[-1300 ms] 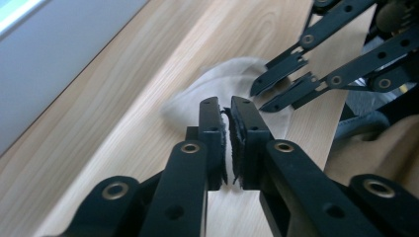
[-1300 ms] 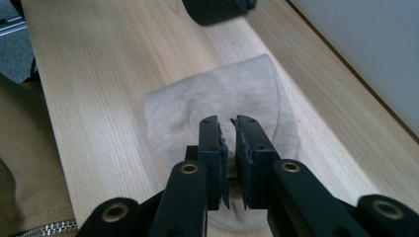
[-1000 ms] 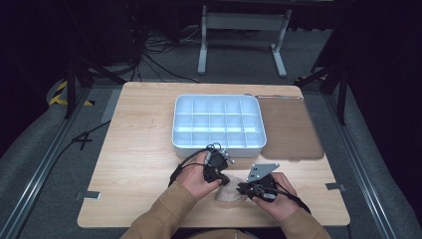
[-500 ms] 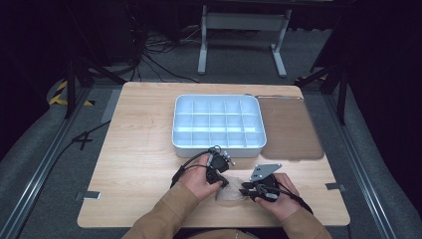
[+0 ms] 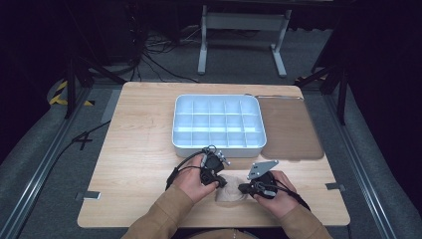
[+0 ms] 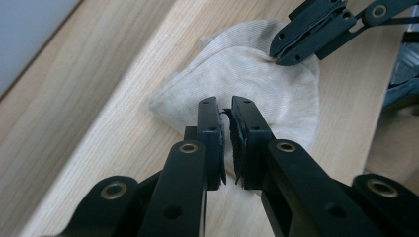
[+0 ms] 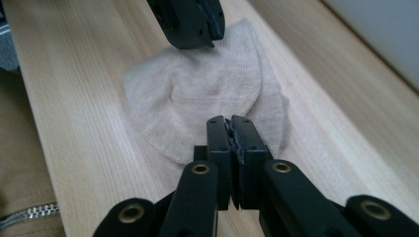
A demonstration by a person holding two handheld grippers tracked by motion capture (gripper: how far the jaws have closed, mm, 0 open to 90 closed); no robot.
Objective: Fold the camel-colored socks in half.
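Note:
A small beige knitted cloth (image 5: pixel 231 195) lies bunched on the wooden table near its front edge. My left gripper (image 5: pixel 222 184) comes at it from the left. In the left gripper view the cloth (image 6: pixel 257 79) lies under my left gripper (image 6: pixel 225 112), whose jaws are closed on its near edge. My right gripper (image 5: pixel 243 189) meets the cloth from the right. In the right gripper view that gripper (image 7: pixel 230 126) is shut on the cloth's (image 7: pixel 197 94) near fold. Each view shows the other gripper pinching the opposite edge: right gripper (image 6: pixel 282 55), left gripper (image 7: pixel 200 34).
A white tray (image 5: pixel 217 149) with several empty compartments stands just beyond the hands. A brown mat (image 5: pixel 291 129) lies to its right. Bare wood (image 5: pixel 139 149) spreads to the left. Tan sleeves (image 5: pixel 169 214) come in over the front edge.
Both hands have drifted slightly toward the front edge and stay on the cloth. The jaws are still closed.

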